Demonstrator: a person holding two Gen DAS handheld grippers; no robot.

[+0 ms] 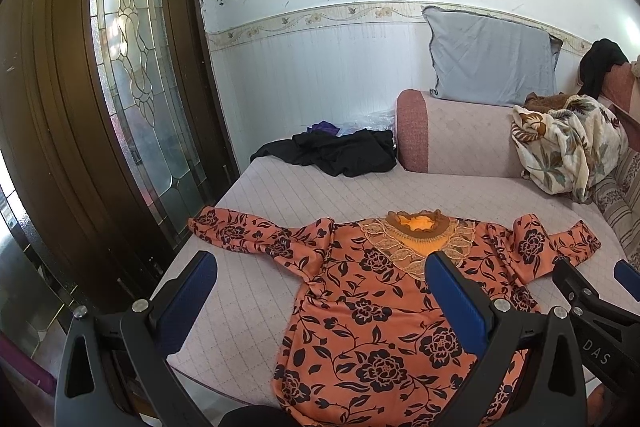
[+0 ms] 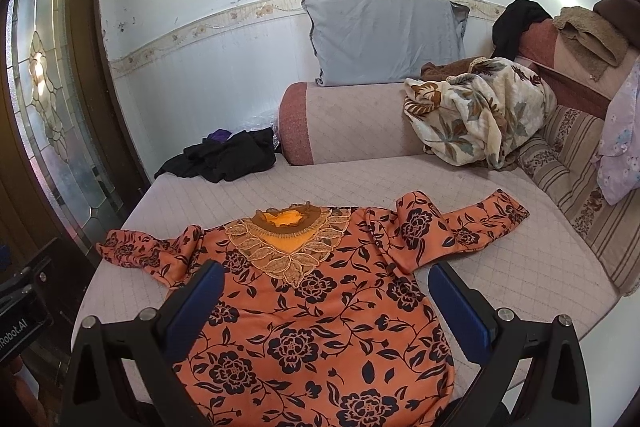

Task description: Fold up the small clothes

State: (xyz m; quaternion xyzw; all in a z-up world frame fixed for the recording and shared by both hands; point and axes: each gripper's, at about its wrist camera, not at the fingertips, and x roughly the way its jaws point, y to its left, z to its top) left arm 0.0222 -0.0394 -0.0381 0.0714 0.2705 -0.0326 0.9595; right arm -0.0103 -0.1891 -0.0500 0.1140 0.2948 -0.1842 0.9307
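An orange top with black flowers (image 1: 372, 315) lies flat, front up, on the quilted pink sofa seat (image 1: 304, 187), collar away from me and both sleeves spread out. It also shows in the right wrist view (image 2: 304, 323). My left gripper (image 1: 322, 283) is open and empty, held above the top's left half. My right gripper (image 2: 326, 291) is open and empty above the top's middle; its blue fingertips (image 1: 626, 273) show at the right edge of the left wrist view. The left sleeve (image 1: 240, 231) reaches toward the seat's left edge. The right sleeve (image 2: 460, 223) is bent back.
A black garment (image 1: 336, 153) lies crumpled at the seat's far left corner. A floral blanket (image 2: 476, 111) is heaped on the sofa arm (image 2: 352, 123), with a grey pillow (image 2: 384, 35) behind. A striped backrest (image 2: 588, 195) runs along the right. A glass door (image 1: 136, 67) stands at left.
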